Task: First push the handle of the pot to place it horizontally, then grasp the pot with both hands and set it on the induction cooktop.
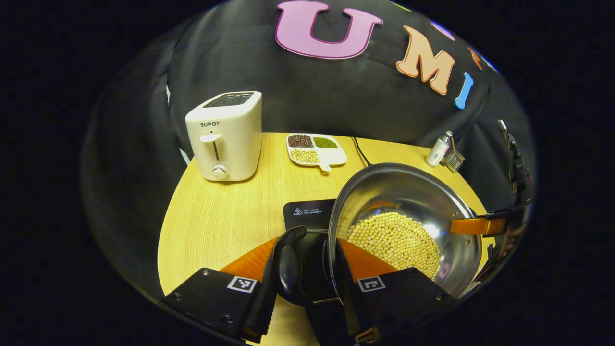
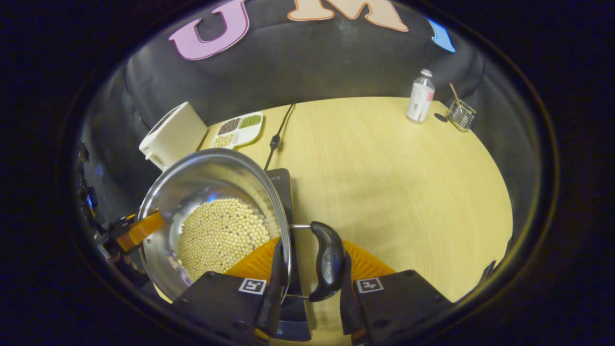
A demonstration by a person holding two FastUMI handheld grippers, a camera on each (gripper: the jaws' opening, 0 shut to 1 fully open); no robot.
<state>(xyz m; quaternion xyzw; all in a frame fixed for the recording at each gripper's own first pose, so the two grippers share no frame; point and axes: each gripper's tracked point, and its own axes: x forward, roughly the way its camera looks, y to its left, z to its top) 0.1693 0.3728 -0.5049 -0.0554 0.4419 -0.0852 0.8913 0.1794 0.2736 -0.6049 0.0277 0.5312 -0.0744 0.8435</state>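
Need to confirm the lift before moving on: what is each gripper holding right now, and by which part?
Both hold the pot: the left gripper closes around its one black side handle, the right gripper around the opposite handle.

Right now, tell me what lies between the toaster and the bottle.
In the left gripper view, a divided dish of beans and a black cable lie between the toaster and the bottle.
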